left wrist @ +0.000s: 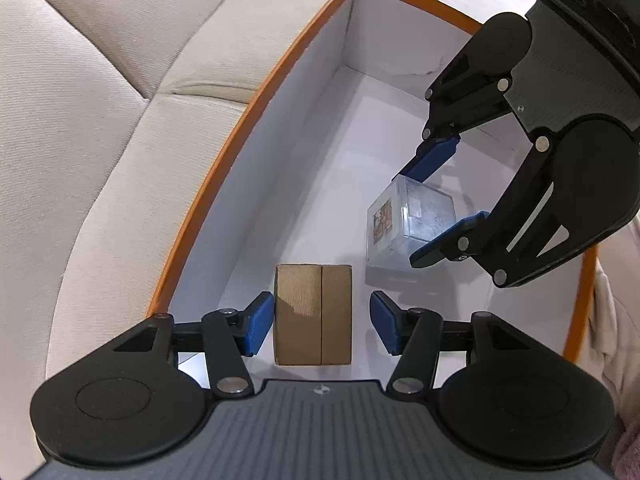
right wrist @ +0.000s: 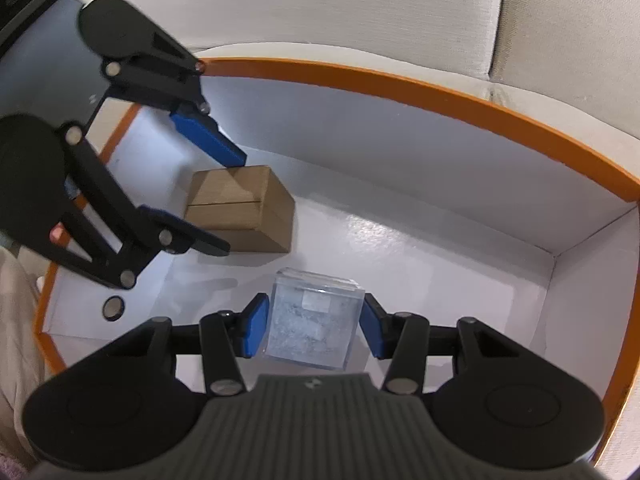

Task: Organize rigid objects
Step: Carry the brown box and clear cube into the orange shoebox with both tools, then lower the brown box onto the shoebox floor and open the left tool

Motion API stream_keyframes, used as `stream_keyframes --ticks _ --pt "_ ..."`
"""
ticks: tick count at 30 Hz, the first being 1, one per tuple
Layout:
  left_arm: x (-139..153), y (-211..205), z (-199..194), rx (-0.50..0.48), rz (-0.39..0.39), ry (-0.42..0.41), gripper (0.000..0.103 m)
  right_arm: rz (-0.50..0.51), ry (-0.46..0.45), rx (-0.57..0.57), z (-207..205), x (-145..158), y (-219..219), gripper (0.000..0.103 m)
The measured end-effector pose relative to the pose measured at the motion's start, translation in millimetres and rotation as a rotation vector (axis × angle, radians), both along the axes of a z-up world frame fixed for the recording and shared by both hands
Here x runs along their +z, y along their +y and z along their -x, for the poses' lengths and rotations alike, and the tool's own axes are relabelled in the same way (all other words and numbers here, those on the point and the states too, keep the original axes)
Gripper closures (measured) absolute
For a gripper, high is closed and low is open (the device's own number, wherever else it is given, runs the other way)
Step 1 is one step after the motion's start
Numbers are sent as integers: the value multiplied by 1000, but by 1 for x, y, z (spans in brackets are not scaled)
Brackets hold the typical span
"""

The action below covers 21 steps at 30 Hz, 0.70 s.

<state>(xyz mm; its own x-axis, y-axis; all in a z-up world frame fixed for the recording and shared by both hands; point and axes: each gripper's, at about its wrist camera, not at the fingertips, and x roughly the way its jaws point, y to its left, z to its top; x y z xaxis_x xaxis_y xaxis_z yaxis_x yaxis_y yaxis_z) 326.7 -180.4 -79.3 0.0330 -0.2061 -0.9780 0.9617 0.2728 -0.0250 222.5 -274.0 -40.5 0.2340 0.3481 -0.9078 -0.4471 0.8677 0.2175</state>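
A brown cardboard box (left wrist: 314, 316) rests on the floor of a white container with an orange rim (left wrist: 256, 120). My left gripper (left wrist: 322, 326) points down over it and is open. Its left pad is close against the box's side and its right pad stands clear of the box. In the right wrist view the brown box (right wrist: 244, 208) lies between the left gripper's (right wrist: 228, 204) spread fingers. My right gripper (right wrist: 314, 330) is shut on a clear plastic cube (right wrist: 312, 320), which is tilted just above the container floor. The left wrist view shows the same cube (left wrist: 404, 224) held by the right gripper (left wrist: 416, 216).
The container's orange rim (right wrist: 400, 84) sits on cream sofa cushions (left wrist: 100, 120) that surround it. A small dark round disc (right wrist: 113, 307) lies on the container floor near its left wall. Pale fabric (right wrist: 16, 300) lies outside that wall. Bare white floor (right wrist: 460, 280) spreads to the right.
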Motion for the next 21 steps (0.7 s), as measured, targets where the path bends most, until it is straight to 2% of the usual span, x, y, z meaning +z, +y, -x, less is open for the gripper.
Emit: stream_keyframes --ticks 1,4,6,10,11,16,17,19,21 --pt "2 -5 -5 -5 -3 10 38 -6 0 4 -5 -3 0 52" --pt "-2 -3 24 20 -22 23 40 -12 1 15 -9 -4 1 52" --pt "-3 -11 14 46 -45 3 45 -7 2 18 -8 -4 2 52" --pt "-7 -19 13 63 -81 -23 47 -10 7 21 -5 -3 4 52" --pt "-7 -20 14 54 -86 -18 50 -10 8 23 -4 -5 2 52" --pt "-12 -22 13 76 -82 4 55 -24 8 33 -5 -6 5 52" --pt "-13 -22 12 89 -78 33 57 -27 9 35 -5 -6 5 52" --pt "-16 -23 15 102 -72 76 55 -36 7 44 -6 -6 8 52" --pt "-20 -27 22 89 -74 67 53 -40 5 50 -6 -5 12 52"
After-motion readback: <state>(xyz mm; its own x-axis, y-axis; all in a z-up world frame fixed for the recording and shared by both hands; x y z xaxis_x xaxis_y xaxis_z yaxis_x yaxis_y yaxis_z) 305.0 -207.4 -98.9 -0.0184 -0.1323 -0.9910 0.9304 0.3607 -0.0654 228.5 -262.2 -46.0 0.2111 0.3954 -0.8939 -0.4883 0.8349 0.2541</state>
